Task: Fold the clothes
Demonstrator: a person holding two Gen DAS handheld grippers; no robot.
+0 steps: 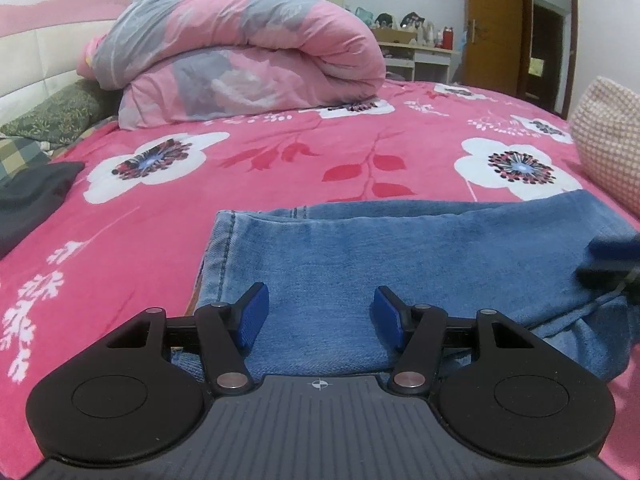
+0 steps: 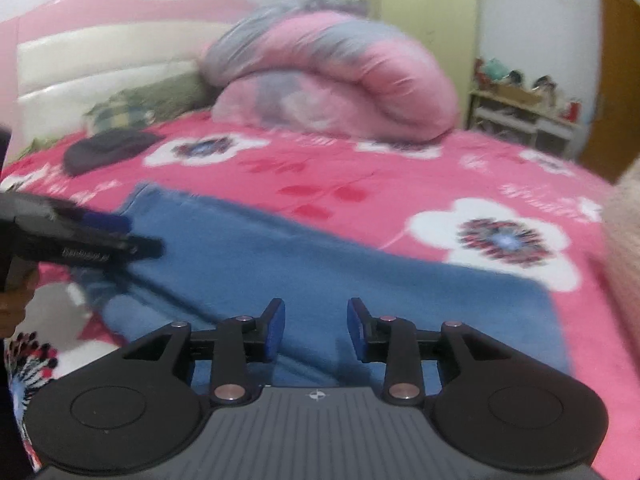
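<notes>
blurred folded jeans [image 2: 320, 272] on pink floral bedspread [image 2: 400, 176], right tool [image 2: 316, 326] parted and empty above them

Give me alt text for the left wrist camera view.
Folded blue jeans lie on a pink flowered bedspread, with the left gripper open just above them, holding nothing. A rolled pink and grey quilt sits behind, and the blurred right gripper enters at the right edge.

Both cameras sit low over the bed, close to the folded jeans [image 1: 400, 248], facing the headboard [image 2: 100, 60]. The left wrist view looks from the hem end, the right (blurred) from further right. Both share the jeans and rolled quilt [image 1: 240, 52].
</notes>
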